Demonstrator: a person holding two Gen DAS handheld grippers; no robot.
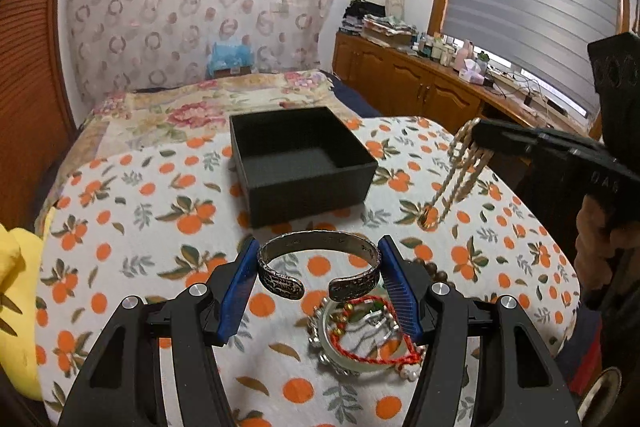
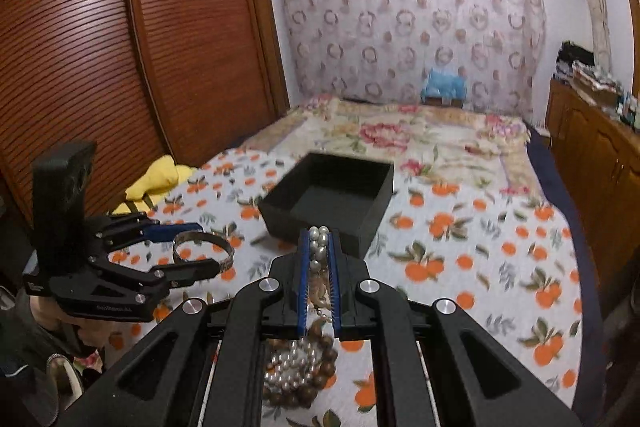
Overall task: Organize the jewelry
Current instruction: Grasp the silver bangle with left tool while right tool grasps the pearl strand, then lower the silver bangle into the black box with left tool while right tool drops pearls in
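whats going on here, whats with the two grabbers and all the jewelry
A person is sorting jewelry on an orange-print tablecloth with a handheld gripper in each hand. The left gripper clamps a silver cuff bracelet, raised off the cloth. The right gripper is shut on a pearl necklace, whose strands hang down. The black box ahead is open and empty. More bracelets lie in a pile on the cloth.
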